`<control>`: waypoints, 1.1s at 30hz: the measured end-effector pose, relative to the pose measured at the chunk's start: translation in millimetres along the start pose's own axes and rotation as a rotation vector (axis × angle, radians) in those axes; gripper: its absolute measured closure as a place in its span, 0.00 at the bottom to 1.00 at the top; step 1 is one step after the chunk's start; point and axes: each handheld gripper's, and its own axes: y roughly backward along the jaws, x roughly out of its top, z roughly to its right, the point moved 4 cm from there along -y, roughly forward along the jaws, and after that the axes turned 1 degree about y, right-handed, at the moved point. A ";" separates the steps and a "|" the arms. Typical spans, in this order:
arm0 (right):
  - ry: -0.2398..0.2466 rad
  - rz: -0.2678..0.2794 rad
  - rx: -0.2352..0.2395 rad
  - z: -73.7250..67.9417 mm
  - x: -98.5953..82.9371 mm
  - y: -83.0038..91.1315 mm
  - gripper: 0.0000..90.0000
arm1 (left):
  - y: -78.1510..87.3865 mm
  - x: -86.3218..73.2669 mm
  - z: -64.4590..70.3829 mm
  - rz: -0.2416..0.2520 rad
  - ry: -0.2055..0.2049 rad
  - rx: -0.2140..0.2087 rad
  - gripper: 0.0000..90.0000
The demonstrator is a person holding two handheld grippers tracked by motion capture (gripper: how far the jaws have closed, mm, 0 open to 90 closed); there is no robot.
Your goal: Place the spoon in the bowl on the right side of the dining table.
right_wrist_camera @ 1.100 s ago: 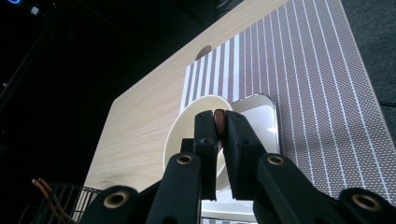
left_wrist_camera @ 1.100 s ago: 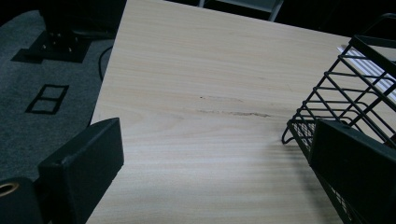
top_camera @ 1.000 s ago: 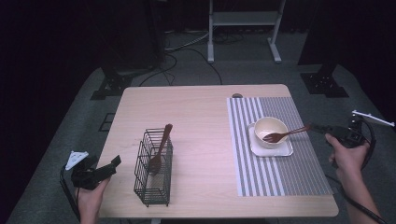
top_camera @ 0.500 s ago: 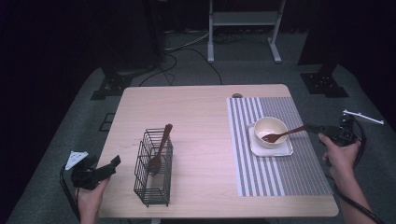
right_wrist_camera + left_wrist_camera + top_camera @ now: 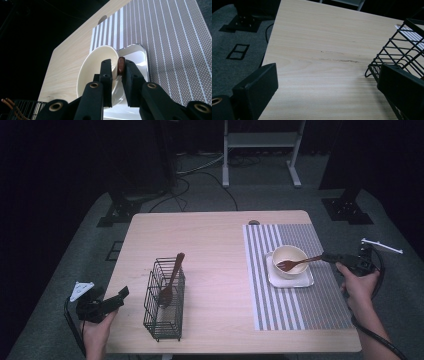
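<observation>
**Brown wooden fork in bowl, R gripper closing in on handle**

Dark brown wooden fork lies w/ tines inside cream ceramic bowl, handle sticking out over rim toward table's right edge. Bowl sits on white rounded-square plate, plate on grey-and-white striped placemat.

R gripper at handle end; in right gripper view jaws narrow, handle tip between them, close to one jaw. Can't tell if pads actually pinch it yet, small gap visible on other side.

L gripper parked off table's front-left corner, jaws wide, holding nothing. Black wire basket just beside it, w/ another brown wooden spoon standing tilted inside.

Risks, as judged:
- Grip lands at very end of handle → fork may pivot or droop on lift.
- Pulling sideways w/ tines still in bowl → could drag or tip bowl on plate.
- Off-centre closure → handle may squirt out.
</observation>
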 end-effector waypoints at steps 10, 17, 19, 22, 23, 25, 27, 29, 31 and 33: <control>-0.027 -0.007 0.027 8.5 -6.3 0.3 0.73 | -0.6 -0.4 0.8 -0.003 -0.003 0.000 0.03; -0.016 -0.021 0.040 5.1 -11.6 0.3 0.64 | 0.4 -0.1 1.1 0.002 -0.003 0.000 0.03; -0.009 -0.022 0.040 3.6 -12.8 0.3 0.63 | 0.3 0.1 1.5 0.003 -0.004 -0.001 0.03; -0.005 -0.022 0.046 1.8 -15.9 1.1 0.60 | 0.6 0.2 2.1 0.000 -0.007 -0.003 0.03; -0.004 -0.025 0.050 1.5 -17.3 1.3 0.60 | 0.7 0.4 2.3 0.002 -0.007 -0.004 0.03; -0.005 -0.031 0.054 1.1 -20.5 1.9 0.60 | 0.9 1.2 3.1 0.006 -0.005 -0.006 0.03; -0.005 -0.046 0.058 0.0 -23.3 2.3 0.59 | 0.5 0.3 4.0 0.000 -0.015 -0.007 0.03; 0.001 -0.051 0.059 -0.9 -24.8 2.4 0.58 | -0.1 -0.1 3.5 -0.001 -0.005 -0.008 0.03; 0.002 -0.058 0.060 -2.3 -26.7 2.5 0.58 | 0.9 0.6 4.1 0.003 -0.010 -0.008 0.03; 0.006 -0.065 0.063 -3.4 -28.4 2.0 0.58 | 1.3 1.0 3.8 0.002 -0.012 -0.007 0.03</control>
